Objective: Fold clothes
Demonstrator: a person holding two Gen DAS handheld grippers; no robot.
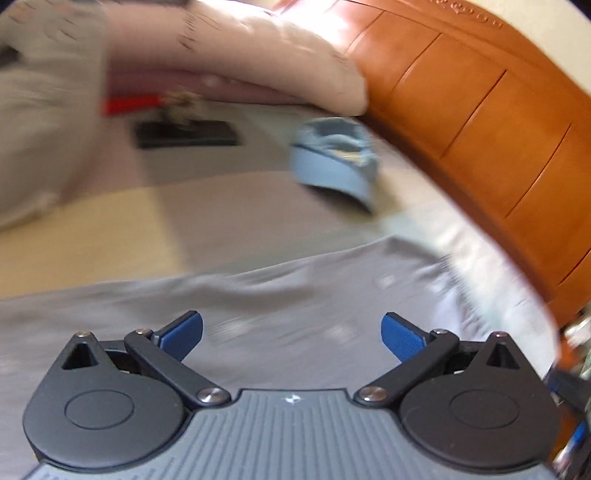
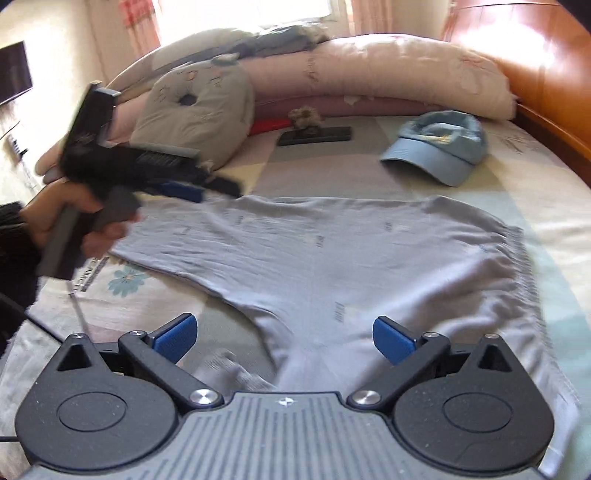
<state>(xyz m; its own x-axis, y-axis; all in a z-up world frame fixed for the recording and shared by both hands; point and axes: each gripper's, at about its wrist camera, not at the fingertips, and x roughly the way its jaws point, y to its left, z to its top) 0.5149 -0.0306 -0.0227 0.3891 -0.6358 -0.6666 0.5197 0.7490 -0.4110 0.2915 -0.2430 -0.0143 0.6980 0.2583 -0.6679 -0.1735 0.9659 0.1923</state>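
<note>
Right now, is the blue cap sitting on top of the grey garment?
No, the blue cap rests on the bedsheet beyond the grey garment, with bare sheet showing between them.

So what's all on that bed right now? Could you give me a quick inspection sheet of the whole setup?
Surface: bed sheet, patterned, partly sunlit.
Job's things: grey garment spread flat, not gripped.
Clutter: blue cap, dark phone, red item, pillows.
Grippers: left gripper open, over the garment; right gripper open, nothing between its jaws.
Cables: thin dark cable at the bed's edge.
Surroundings: wooden headboard, bright window.
</note>
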